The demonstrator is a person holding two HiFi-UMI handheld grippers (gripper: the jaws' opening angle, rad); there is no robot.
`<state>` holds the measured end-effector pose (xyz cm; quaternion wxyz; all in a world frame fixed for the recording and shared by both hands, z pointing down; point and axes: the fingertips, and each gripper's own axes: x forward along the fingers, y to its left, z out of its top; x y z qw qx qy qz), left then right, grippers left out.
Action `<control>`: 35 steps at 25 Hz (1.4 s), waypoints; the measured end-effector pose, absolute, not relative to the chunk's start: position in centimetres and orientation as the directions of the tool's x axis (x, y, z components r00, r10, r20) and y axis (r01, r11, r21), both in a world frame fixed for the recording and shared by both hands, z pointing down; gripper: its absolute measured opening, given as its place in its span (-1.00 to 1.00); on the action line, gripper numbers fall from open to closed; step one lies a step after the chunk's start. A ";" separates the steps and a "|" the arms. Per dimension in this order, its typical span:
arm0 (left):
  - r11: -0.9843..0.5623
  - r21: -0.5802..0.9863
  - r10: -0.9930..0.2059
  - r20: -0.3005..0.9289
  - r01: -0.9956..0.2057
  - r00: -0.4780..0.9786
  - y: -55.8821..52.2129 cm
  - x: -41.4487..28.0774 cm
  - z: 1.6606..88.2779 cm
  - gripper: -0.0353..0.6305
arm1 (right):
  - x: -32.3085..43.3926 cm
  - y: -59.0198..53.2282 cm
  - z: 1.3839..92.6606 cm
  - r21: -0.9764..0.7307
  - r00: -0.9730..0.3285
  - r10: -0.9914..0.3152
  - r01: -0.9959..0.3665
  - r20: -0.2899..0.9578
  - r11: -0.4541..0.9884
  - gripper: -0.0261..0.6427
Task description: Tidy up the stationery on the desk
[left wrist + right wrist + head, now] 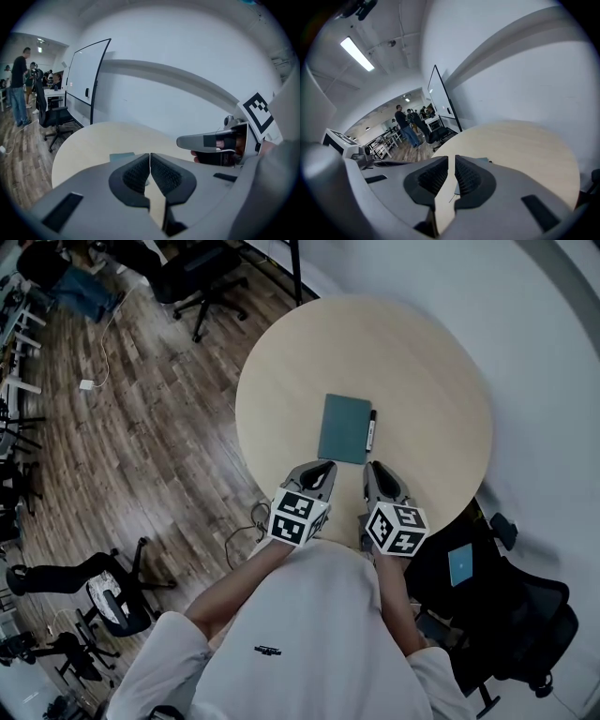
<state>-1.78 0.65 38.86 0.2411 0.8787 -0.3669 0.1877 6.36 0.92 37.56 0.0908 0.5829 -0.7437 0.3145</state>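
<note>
Notebook point(344, 427) and pen point(371, 430) lie neatly side by side on the tabletop point(422, 362), tidying apparently done; left gripper point(323, 466) fingers closed, right gripper point(377, 468) fingers slightly apart, both empty.

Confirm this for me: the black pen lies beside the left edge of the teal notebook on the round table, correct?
Not quite. The black pen lies beside the right edge of the teal notebook on the round table, not the left. The head view shows it.
</note>
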 end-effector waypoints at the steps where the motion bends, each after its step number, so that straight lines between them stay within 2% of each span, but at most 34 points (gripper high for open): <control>1: -0.617 0.286 -0.560 0.495 -0.733 0.665 0.7 -1.7 38.2 -0.82 | 6.4 1.0 36.8 -0.357 -0.303 -0.817 -0.925 0.490 0.129 -0.72; 8: -0.651 0.253 -0.591 0.424 -0.716 0.687 1.4 -1.2 33.9 -0.82 | 6.6 2.6 33.3 -0.314 -0.310 -0.843 -0.932 0.440 0.179 -0.72; 35: -0.680 0.214 -0.598 0.393 -0.701 0.699 2.2 1.3 32.1 -0.82 | 8.1 3.3 32.2 -0.284 -0.319 -0.856 -0.935 0.406 0.214 -0.72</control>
